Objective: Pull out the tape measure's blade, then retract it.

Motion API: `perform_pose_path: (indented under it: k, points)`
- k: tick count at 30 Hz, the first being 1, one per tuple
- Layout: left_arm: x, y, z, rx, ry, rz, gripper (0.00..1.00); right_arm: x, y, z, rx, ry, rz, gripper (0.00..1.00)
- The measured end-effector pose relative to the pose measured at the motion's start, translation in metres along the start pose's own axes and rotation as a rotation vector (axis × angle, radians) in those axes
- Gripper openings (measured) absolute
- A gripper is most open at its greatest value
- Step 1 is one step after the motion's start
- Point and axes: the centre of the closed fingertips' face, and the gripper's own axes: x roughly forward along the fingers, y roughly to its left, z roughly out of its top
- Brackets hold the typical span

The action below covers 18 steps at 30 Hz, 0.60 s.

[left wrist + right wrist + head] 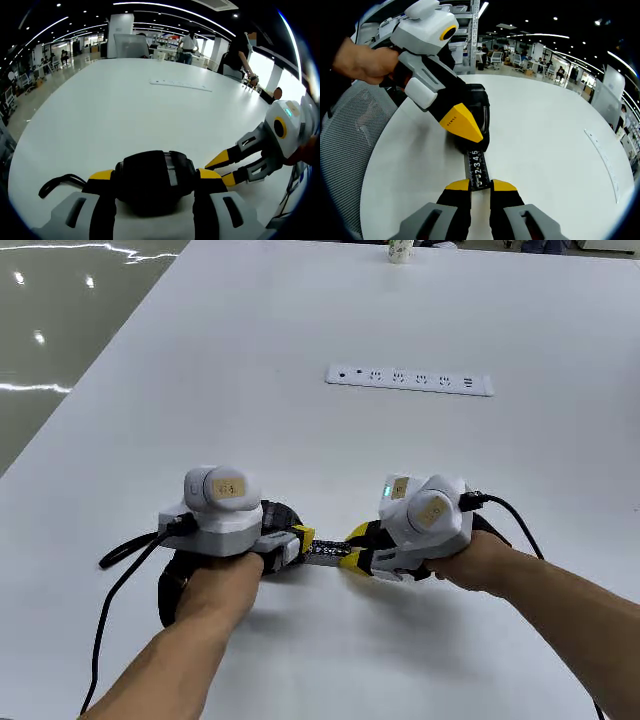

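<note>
Both grippers sit low on the white table [300,360], toward 6 o'clock in the head view, one in each of the person's hands. The left gripper [297,541] is at 9 o'clock of the right gripper [352,553], and their yellow tips nearly meet. In the left gripper view I see the black tape measure [155,177] lodged between that gripper's jaws. The jaws are spread about as wide as the case, one yellow tip pressed against each flank, so the case is clamped. The right gripper comes in at 3 o'clock there, pointing at the case. In the right gripper view a short run of blade [478,167] comes out of the case toward 6 o'clock, with the digits 2 to 5 readable on it. The right jaws are drawn almost together, with the blade's free end nipped between the yellow tips. The blade lies flat just above the table surface, bridging the small gap between the two grippers. A white power strip [410,379] lies well apart at about 1 o'clock from the grippers. A black cable [118,575] trails from the left gripper toward 7 o'clock. A grey mesh chair [350,150] shows at 9 o'clock in the right gripper view.
</note>
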Motion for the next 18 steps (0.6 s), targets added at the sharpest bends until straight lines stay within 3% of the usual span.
perform_pose_path:
  k: [18]
  points:
    - [-0.001,0.001,0.000,-0.007,0.000,-0.003,0.57,0.015,0.002,0.016,-0.021,-0.009,0.011,0.10]
